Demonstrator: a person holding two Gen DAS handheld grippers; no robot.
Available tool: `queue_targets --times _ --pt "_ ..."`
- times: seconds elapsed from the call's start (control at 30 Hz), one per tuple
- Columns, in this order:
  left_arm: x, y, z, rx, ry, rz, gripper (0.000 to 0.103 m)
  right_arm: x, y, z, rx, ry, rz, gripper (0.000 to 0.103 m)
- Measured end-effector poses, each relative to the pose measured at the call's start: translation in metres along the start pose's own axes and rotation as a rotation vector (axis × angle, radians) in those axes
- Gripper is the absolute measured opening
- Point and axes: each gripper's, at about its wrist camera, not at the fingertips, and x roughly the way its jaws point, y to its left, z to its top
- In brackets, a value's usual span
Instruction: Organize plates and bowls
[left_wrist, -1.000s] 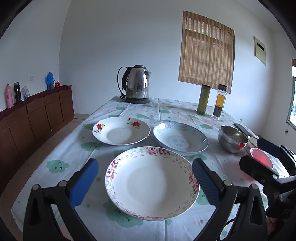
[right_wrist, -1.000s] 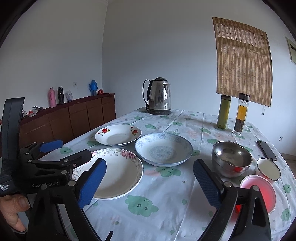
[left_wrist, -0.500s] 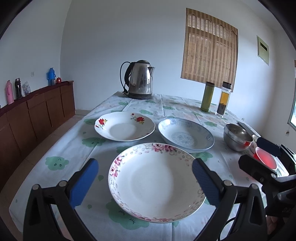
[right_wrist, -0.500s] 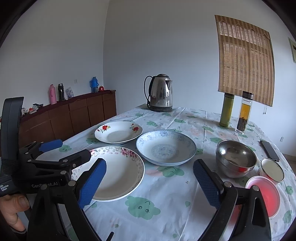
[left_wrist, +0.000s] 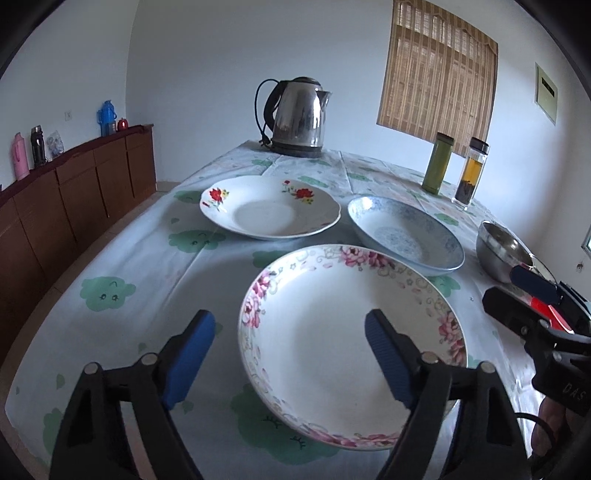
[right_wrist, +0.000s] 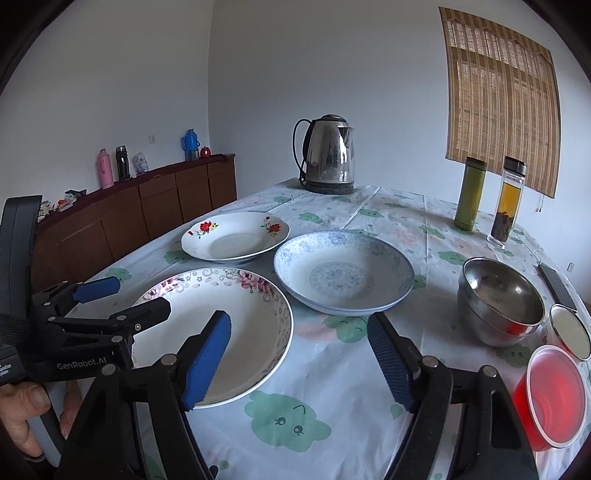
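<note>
A pink-flowered plate (left_wrist: 351, 343) (right_wrist: 221, 332) lies nearest on the tablecloth. Behind it stand a red-flowered plate (left_wrist: 269, 210) (right_wrist: 232, 238) and a blue-patterned deep plate (left_wrist: 406, 236) (right_wrist: 343, 273). Stacked steel bowls (right_wrist: 498, 299) (left_wrist: 498, 254) sit to the right. My left gripper (left_wrist: 290, 354) (right_wrist: 125, 301) straddles the pink plate's left rim, jaws closing, pads clear of it. My right gripper (right_wrist: 297, 354) (left_wrist: 517, 295) straddles the same plate's right rim, jaws closing, nothing pressed.
A steel kettle (right_wrist: 328, 155) stands at the table's far end. A green flask (right_wrist: 469, 194) and a glass tea bottle (right_wrist: 506, 203) are at back right. A red plastic bowl (right_wrist: 554, 395), a cup (right_wrist: 569, 332) and a phone (right_wrist: 557, 288) line the right edge. A wooden sideboard (left_wrist: 74, 206) runs along the left.
Both grippers have moved forward and down towards the pink-flowered plate, and the blue pads of each now stand closer together. The dishes have not moved.
</note>
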Motion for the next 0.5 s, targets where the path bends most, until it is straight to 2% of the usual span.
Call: queue_targets --times 0.1,0.17,0.3,0.37,0.4,0.5 --pt "0.005 0.001 0.0 -0.001 0.035 -0.018 0.067 0.009 -0.003 0.0 0.002 0.03 0.0 0.072" --pt "0.007 0.003 0.0 -0.012 0.05 -0.021 0.065 0.016 -0.004 0.0 -0.001 0.059 0.004 0.064" --pt "0.011 0.009 -0.001 -0.027 0.075 -0.014 0.047 0.027 -0.004 0.001 -0.01 0.102 0.016 0.063" --pt "0.011 0.012 -0.002 -0.033 0.078 -0.014 0.042 0.032 -0.003 0.002 -0.013 0.124 0.032 0.054" --pt "0.011 0.014 -0.001 -0.037 0.082 -0.013 0.039 0.035 -0.002 0.002 -0.015 0.135 0.037 0.052" --pt "0.013 0.014 -0.001 -0.036 0.095 -0.01 0.038 0.044 0.0 0.002 -0.026 0.163 0.046 0.049"
